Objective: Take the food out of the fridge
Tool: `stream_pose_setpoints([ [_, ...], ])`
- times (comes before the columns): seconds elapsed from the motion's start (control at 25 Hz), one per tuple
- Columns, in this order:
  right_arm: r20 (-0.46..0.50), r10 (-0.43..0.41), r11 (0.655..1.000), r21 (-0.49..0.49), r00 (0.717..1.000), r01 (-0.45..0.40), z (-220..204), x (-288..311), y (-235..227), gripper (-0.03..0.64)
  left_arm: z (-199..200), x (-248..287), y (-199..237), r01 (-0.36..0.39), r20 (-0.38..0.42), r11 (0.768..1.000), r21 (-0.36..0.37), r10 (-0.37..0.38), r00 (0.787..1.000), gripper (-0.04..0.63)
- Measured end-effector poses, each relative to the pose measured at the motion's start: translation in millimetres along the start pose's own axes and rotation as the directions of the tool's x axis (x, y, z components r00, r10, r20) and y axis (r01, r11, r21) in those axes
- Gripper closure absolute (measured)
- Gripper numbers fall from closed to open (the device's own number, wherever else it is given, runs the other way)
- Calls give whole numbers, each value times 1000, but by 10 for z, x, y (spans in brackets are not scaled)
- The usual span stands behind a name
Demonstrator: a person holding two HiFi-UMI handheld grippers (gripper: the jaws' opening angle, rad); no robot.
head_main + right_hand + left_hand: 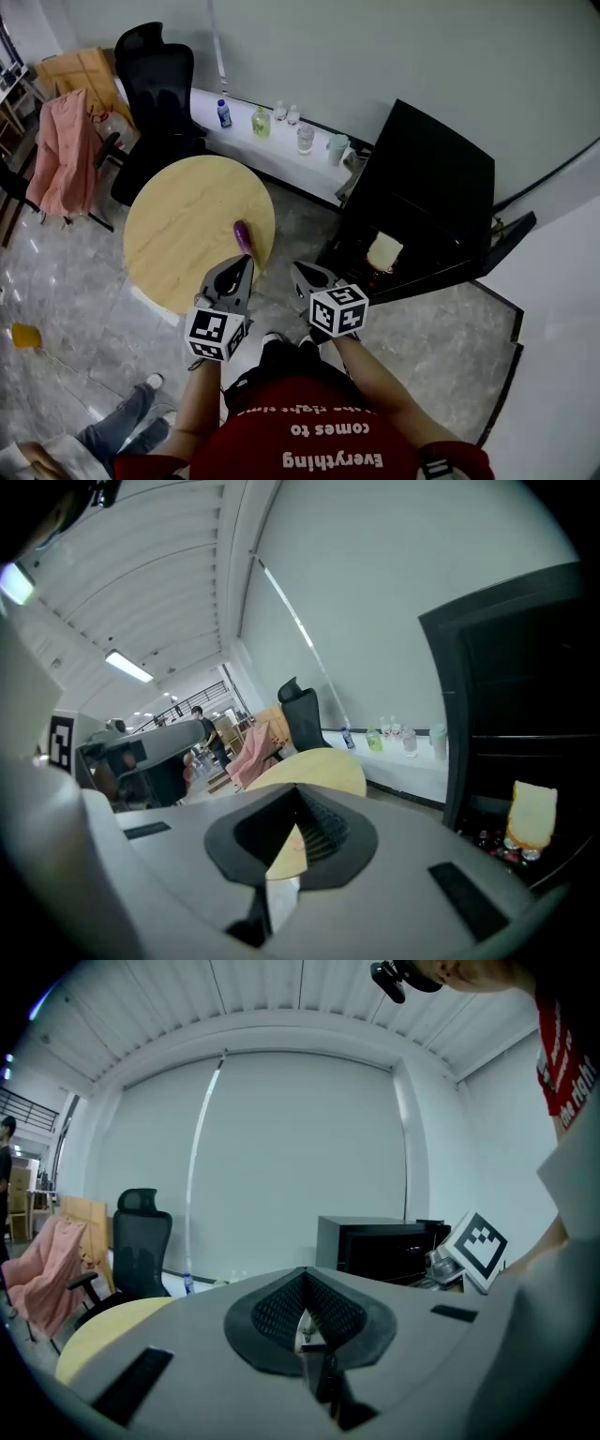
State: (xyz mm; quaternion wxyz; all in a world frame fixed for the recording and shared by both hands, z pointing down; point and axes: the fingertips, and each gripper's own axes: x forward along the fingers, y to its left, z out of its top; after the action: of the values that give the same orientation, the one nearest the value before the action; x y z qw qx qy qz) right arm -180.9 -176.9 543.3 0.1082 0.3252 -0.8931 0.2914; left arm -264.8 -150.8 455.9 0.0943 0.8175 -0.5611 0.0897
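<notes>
A black fridge point(427, 178) stands open at the right, and a pale yellow piece of food point(384, 251) sits on a shelf inside it. The same food point(532, 816) shows at the lower right of the right gripper view. A purple eggplant point(243, 236) lies near the edge of the round wooden table point(187, 225). My left gripper point(246, 264) hovers just in front of the table edge, shut and empty. My right gripper point(300, 274) is beside it, short of the fridge, also shut with nothing held. In their own views both the left gripper point(302, 1309) and the right gripper point(295, 832) have their jaws together.
The fridge door point(511, 239) swings out to the right. A black office chair point(155, 94) and a pink garment point(58, 159) on another chair stand behind the table. Several bottles point(262, 120) line a white ledge by the wall. Another person's legs point(122, 427) are at the lower left.
</notes>
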Motion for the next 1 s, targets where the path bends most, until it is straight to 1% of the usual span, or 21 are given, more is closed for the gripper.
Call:
stream_pose_setpoints([
  [0.12,50,-59,998,39,997,57,49,-250,-182,606,66,204,-255,86,7,996,22,-86,996,589],
  [0.28,91,-138,987,98,986,129,35,-578,-482,606,151,441,-618,181,19,982,50,-182,983,589],
  [0.48,131,-241,960,179,962,216,-31,-975,-810,606,202,637,-1009,297,21,953,65,-299,954,589],
  [0.72,155,-333,925,242,930,291,-163,-1319,-1110,606,171,804,-1361,381,-5,920,93,-382,924,589],
  [0.88,162,-370,905,285,915,316,-221,-1472,-1252,606,157,924,-1525,415,-22,905,98,-415,910,589],
  [1.0,161,-391,892,310,906,330,-276,-1548,-1368,606,128,1023,-1707,451,-37,887,97,-449,893,589],
])
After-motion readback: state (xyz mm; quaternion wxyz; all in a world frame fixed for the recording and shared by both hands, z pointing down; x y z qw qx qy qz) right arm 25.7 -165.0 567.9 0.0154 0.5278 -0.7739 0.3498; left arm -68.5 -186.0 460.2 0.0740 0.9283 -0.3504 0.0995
